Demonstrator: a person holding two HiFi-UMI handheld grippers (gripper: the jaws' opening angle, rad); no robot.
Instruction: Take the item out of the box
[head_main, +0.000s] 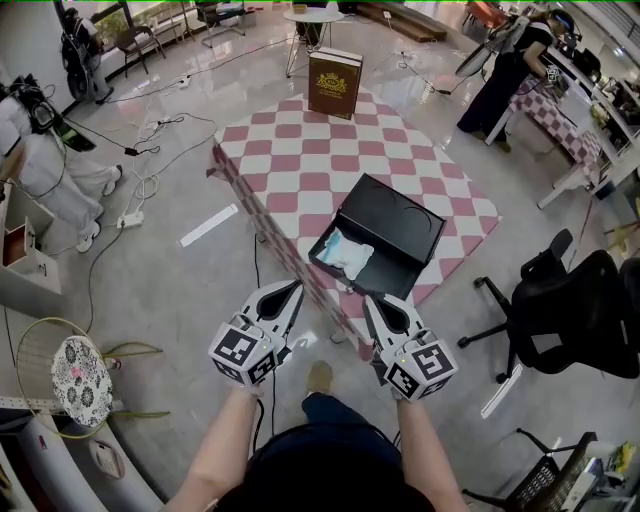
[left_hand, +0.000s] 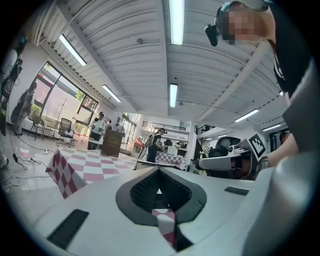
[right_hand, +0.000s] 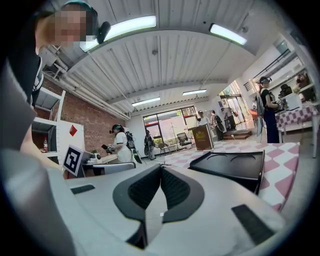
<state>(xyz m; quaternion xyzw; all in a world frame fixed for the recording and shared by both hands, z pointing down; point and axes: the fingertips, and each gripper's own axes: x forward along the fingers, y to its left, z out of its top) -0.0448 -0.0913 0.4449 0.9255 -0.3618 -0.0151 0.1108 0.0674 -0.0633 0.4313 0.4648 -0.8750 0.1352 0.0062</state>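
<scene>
A pale blue packet (head_main: 343, 252) is seen inside the open black box (head_main: 402, 226) at frame centre, while the left gripper (head_main: 296, 288) and right gripper (head_main: 369, 301) are held closed and empty just below.

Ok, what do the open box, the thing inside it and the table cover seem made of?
Box: matte black, stiff flat panels, probably cardboard.
Pouch inside: pale blue-white and crumpled, likely thin plastic or fabric.
Table cover: red-and-white checked cloth, hanging limp over the edge.
</scene>
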